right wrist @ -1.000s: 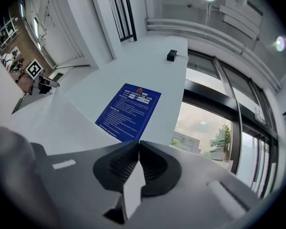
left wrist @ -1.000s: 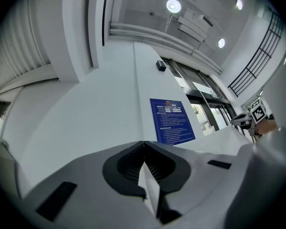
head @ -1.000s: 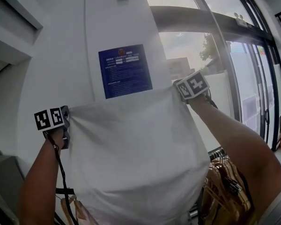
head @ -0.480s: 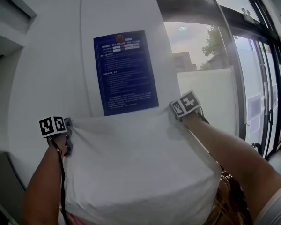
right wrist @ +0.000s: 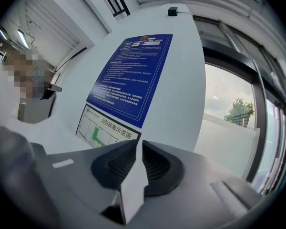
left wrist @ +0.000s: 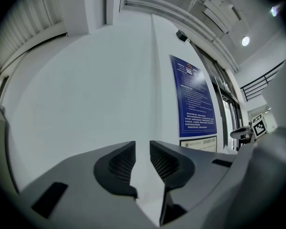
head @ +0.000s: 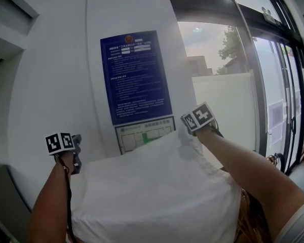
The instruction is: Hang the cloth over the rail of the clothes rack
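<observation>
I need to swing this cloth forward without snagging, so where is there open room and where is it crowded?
Open room: above the cloth, in front of the blue poster, and by the bare wall left of the left claw. Crowded: lower right, where brown hangers sit beside the cloth.

All 3 cams – facing poster (head: 136, 75).

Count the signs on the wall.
2. A blue notice on the wall, and a white floor-plan sign right below it, partly covered by the cloth. More could be hidden behind the cloth.
</observation>
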